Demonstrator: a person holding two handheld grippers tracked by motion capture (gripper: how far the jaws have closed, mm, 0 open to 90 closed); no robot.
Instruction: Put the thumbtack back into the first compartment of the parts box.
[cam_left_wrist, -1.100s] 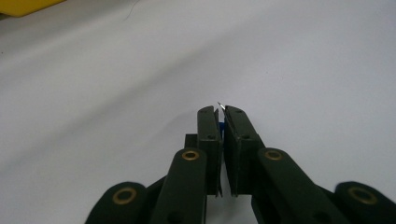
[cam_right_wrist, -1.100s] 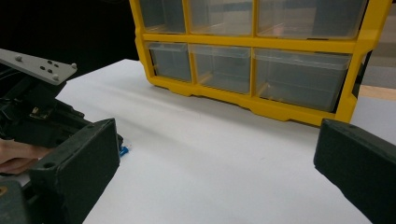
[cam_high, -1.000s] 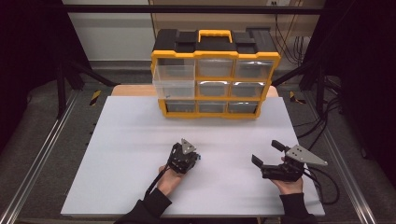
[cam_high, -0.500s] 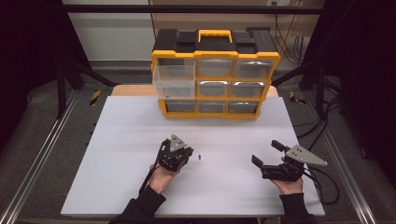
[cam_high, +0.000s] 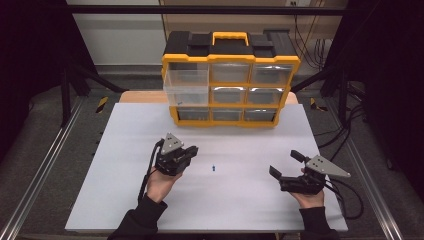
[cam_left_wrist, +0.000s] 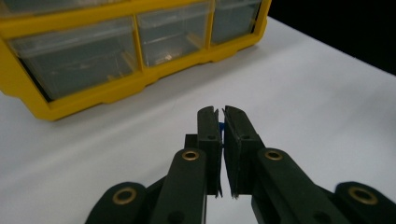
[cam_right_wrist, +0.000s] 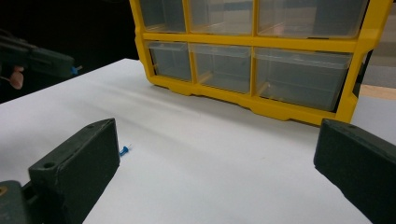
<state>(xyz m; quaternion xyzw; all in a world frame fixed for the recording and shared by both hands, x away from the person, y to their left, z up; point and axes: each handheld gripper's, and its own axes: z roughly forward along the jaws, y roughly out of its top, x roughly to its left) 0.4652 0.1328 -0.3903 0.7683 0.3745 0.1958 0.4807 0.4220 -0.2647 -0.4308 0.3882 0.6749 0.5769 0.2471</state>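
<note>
Left gripper (cam_left_wrist: 220, 116) first: its jaws are pinched nearly together on a small blue pin (cam_left_wrist: 221, 126), just a sliver of blue peeking out between the pads, and the right gripper view catches that same blue tip poking from the far jaws. So one pin is picked up and held above the white table (cam_high: 125, 200). Out ahead of those fingers stands the yellow drawer cabinet (cam_high: 230, 82), with one clear drawer (cam_high: 186, 86) on its left side pulled out and waiting, by the look of it. My read: that's where the pin goes, and that carry isn't done yet. Over to the right gripper (cam_high: 285, 165): jaws wide apart, holding nothing, hovering low. Between the two grippers lies a second blue pin (cam_high: 213, 168) on the table, close off the right gripper's left jaw, not yet collected.
</note>
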